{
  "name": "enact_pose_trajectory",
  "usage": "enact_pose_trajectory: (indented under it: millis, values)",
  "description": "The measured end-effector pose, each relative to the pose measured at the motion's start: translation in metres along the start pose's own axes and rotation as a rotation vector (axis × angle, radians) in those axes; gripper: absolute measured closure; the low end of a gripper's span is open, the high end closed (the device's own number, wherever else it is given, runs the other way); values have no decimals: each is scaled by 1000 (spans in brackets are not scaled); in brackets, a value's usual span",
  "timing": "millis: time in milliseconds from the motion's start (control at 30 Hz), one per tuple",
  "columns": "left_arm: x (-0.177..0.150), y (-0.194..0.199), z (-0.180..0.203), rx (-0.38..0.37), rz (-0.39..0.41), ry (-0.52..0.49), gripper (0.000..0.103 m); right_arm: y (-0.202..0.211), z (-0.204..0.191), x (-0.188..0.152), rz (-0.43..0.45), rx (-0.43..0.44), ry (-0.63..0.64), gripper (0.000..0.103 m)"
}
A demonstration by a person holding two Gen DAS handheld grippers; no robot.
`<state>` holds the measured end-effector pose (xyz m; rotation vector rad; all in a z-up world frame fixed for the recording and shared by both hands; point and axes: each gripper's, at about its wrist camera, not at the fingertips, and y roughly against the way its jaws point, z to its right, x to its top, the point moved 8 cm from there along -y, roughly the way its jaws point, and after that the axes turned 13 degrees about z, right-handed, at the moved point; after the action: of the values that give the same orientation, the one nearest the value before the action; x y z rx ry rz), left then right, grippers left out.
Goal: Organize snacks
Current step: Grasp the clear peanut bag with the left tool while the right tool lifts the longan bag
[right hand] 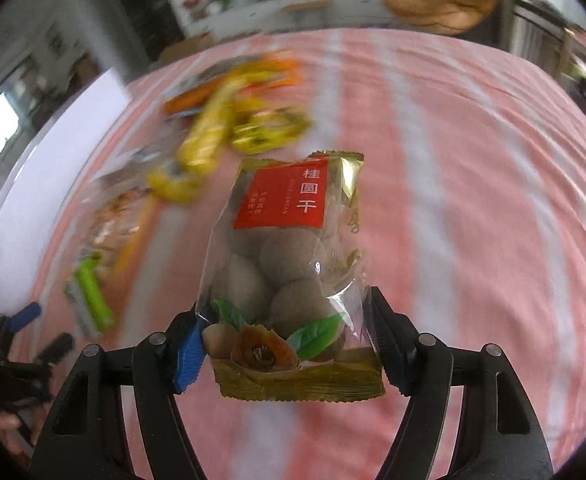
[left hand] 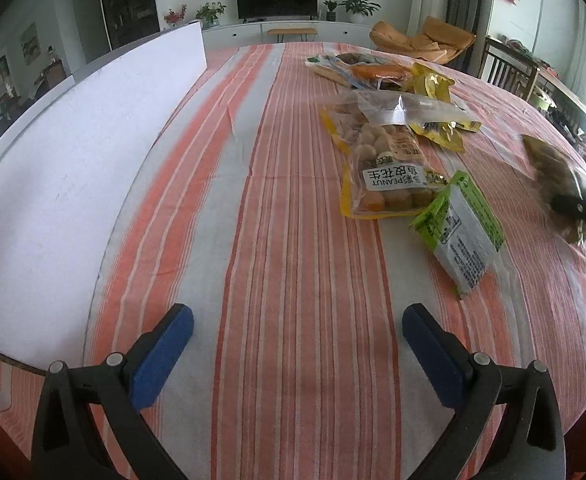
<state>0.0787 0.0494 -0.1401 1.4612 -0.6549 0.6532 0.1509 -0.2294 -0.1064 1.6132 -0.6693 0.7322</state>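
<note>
My right gripper (right hand: 289,344) is shut on a clear bag of dried longan (right hand: 281,248) with a red label and gold trim, pads pressing its lower sides. In the left wrist view the same bag (left hand: 549,168) shows as a brown blur at the far right, held by the right gripper's black finger (left hand: 585,210) above the cloth. My left gripper (left hand: 297,328) stands open over bare striped cloth, nothing between its blue pads. A peanut bag (left hand: 389,168), a green-and-white packet (left hand: 461,232) and yellow-gold packets (left hand: 433,84) lie in a loose pile on the table.
A red-and-white striped tablecloth (left hand: 293,240) covers the round table. A white board (left hand: 73,152) stands along its left edge. An orange packet (left hand: 377,70) lies at the far end of the pile. Chairs and a TV unit stand beyond the table.
</note>
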Motion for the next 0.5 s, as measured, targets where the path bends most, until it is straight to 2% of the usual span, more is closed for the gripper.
enact_pose_trajectory:
  millis: [133,267,300,367,500]
  values:
    - [3,-2,0,-35,-72,4,0,9,24,-3,84,-17,-46,26]
    - [22,12,6,-176,-53,127,0,12,20,-6,148,-66,-15,24]
    - [33,16,12,-208,-34,126,0,12,17,-9,139,-78,3,22]
    - [46,14,22,-219,-37,86,0,11,11,-12,130,-91,32,20]
    - [73,-18,53,-232,-116,0,0,8,10,-16,119,-118,68,19]
